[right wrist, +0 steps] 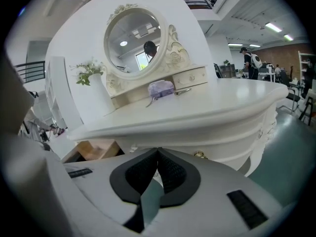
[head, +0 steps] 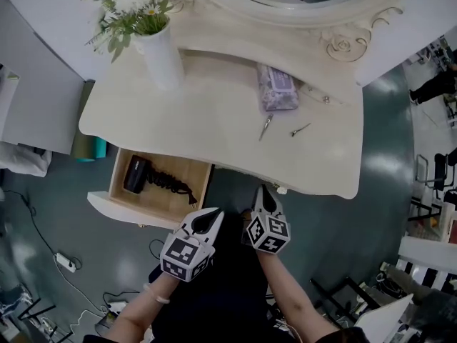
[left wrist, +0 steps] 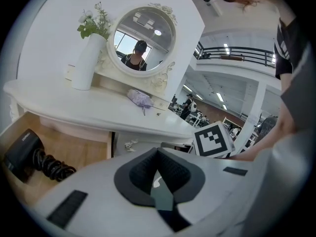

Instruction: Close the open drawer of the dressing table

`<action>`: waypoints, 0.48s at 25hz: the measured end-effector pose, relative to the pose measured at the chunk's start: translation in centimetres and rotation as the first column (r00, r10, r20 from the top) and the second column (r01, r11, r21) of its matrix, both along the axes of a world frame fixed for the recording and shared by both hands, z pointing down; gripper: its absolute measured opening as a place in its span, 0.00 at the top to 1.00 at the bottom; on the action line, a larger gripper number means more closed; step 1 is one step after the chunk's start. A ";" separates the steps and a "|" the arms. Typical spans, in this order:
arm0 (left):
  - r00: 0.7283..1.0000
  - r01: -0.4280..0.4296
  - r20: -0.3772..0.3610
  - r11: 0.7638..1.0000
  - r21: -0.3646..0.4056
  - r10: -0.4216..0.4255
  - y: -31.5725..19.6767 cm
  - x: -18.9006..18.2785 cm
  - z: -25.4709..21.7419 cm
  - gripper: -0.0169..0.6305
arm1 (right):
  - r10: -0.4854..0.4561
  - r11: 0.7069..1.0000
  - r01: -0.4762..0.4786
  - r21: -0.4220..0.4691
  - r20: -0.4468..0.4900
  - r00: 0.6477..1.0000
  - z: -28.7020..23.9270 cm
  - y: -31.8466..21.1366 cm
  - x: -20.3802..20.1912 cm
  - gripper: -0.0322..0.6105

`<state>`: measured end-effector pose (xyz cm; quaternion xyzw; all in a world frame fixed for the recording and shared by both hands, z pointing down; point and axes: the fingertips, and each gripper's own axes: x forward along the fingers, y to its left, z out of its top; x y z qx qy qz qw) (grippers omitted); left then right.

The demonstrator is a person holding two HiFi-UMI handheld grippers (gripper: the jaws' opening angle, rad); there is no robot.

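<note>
Off the dressing table's [head: 214, 123] front edge: left gripper [head: 211, 217], right gripper [head: 265, 191], both pinched together, empty. Drawer [head: 118, 207] open, untouched. Approach stage; calls next for a square push on its front.

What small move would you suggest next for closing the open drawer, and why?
Probably shift the left hand-held gripper leftward to the middle of the white front panel and set it against it, ready to push. The drawer stands pulled out with a hair dryer inside, and that hand-held gripper is shut, empty and only near the drawer's right corner.
</note>
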<state>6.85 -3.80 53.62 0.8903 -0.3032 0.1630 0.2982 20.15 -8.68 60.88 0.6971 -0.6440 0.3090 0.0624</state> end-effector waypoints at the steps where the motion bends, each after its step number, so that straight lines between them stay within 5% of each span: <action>1: 1.000 -0.004 -0.009 1.000 0.009 0.004 0.0 -0.1 -0.4 0.98 | 0.007 1.000 -0.007 0.009 0.026 1.000 -0.6 0.4 -0.3 0.91; 12: 0.998 -0.044 -0.047 0.995 0.092 0.048 -0.3 -2.4 -3.7 0.98 | 0.079 0.983 -0.106 0.148 0.181 0.980 -7.8 2.6 -1.1 0.91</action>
